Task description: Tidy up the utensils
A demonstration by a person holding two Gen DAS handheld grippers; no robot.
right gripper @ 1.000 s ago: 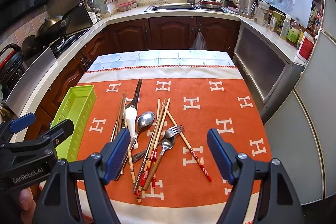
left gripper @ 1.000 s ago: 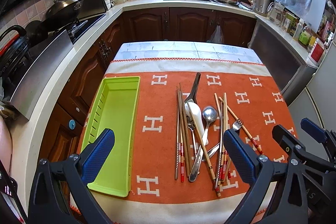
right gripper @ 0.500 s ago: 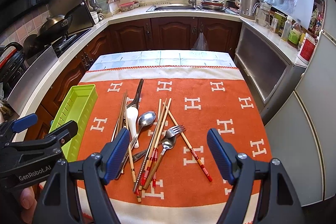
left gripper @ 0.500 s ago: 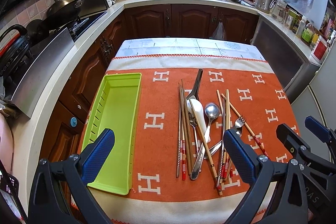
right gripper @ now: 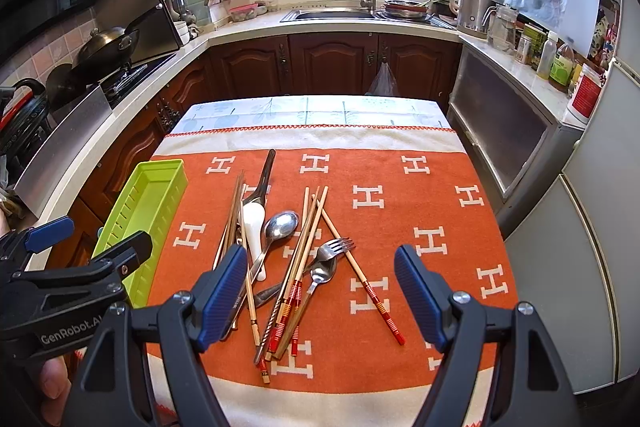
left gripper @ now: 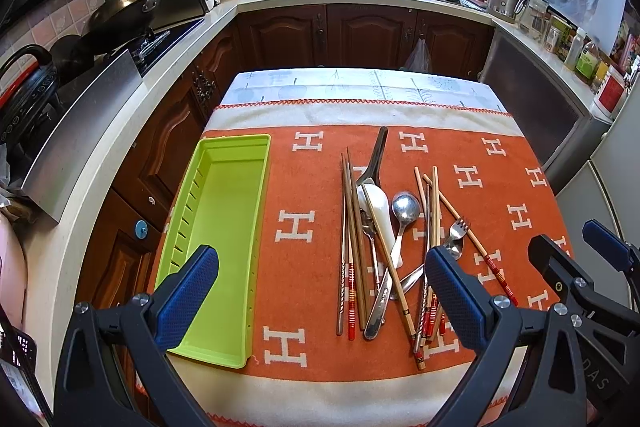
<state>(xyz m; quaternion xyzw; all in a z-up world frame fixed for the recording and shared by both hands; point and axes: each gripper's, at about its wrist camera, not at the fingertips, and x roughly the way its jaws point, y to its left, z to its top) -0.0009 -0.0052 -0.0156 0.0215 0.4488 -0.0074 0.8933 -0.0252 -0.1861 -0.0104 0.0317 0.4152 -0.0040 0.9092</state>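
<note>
Utensils point(right gripper: 280, 259) lay in a loose pile near the middle of the orange cloth point(left gripper: 500, 187), with nothing holding them. Nearest, the left gripper point(left gripper: 320, 295) hung above the near edge of the table with its jaws wide apart, empty; the right gripper point(right gripper: 320, 291) hung just to its right, likewise spread and empty. Between and beyond their blue pads point(right gripper: 224, 291) lay the red-banded chopsticks point(right gripper: 292, 299), crossing one another. A fork point(right gripper: 334, 247) and a small steel spoon point(right gripper: 322, 275) lay among them, with a larger steel spoon point(right gripper: 282, 225) and a white ceramic spoon point(right gripper: 254, 223) further left. Farthest, a dark handle point(right gripper: 266, 173) pointed away. Left of the pile, well apart, the green tray point(left gripper: 224, 163) stood empty along the cloth's left edge.
</note>
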